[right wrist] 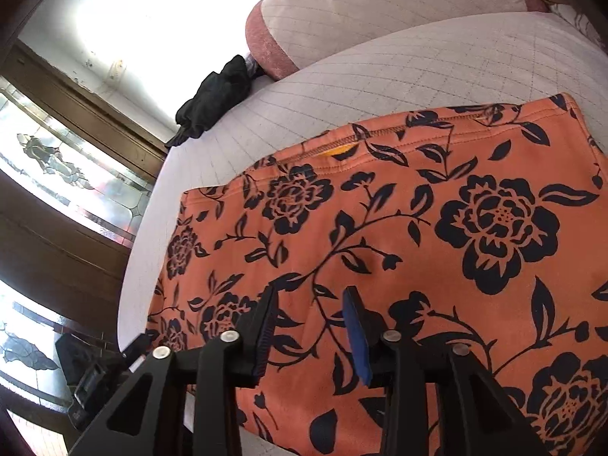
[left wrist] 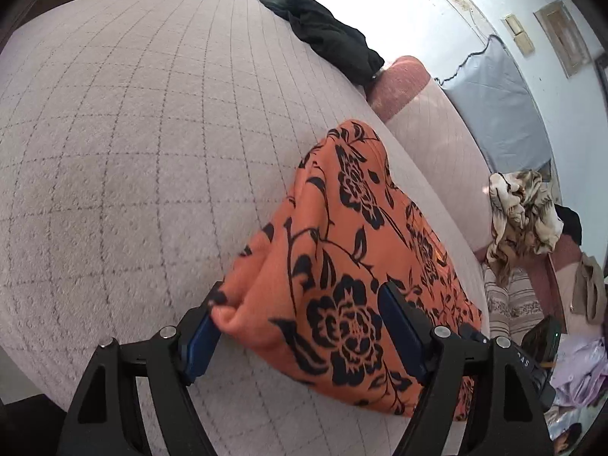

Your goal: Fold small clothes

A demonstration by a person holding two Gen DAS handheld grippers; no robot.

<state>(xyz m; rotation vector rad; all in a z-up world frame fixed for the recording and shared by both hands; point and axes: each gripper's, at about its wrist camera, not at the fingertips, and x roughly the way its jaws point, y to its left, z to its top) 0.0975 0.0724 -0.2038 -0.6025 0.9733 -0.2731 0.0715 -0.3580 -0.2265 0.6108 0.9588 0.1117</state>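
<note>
An orange garment with black flower print (left wrist: 342, 228) lies folded on the quilted pale cover (left wrist: 133, 152). My left gripper (left wrist: 302, 296) straddles its near corner with the jaws wide apart. A soft fold of the cloth bulges between them and brushes the left blue pad (left wrist: 203, 342), but it is not pinched. In the right wrist view the same garment (right wrist: 418, 228) is spread flat, its stitched hem toward the far side. My right gripper (right wrist: 311, 296) hovers just over it, jaws apart, with nothing clamped between them.
A crumpled black garment (left wrist: 330, 38) (right wrist: 216, 98) lies at the far edge of the cover beside a pink-ended cushion (left wrist: 399, 83) (right wrist: 266, 38). A beige patterned cloth pile (left wrist: 520, 212) sits off to the right. Wood-framed glass doors (right wrist: 68, 167) stand at the left.
</note>
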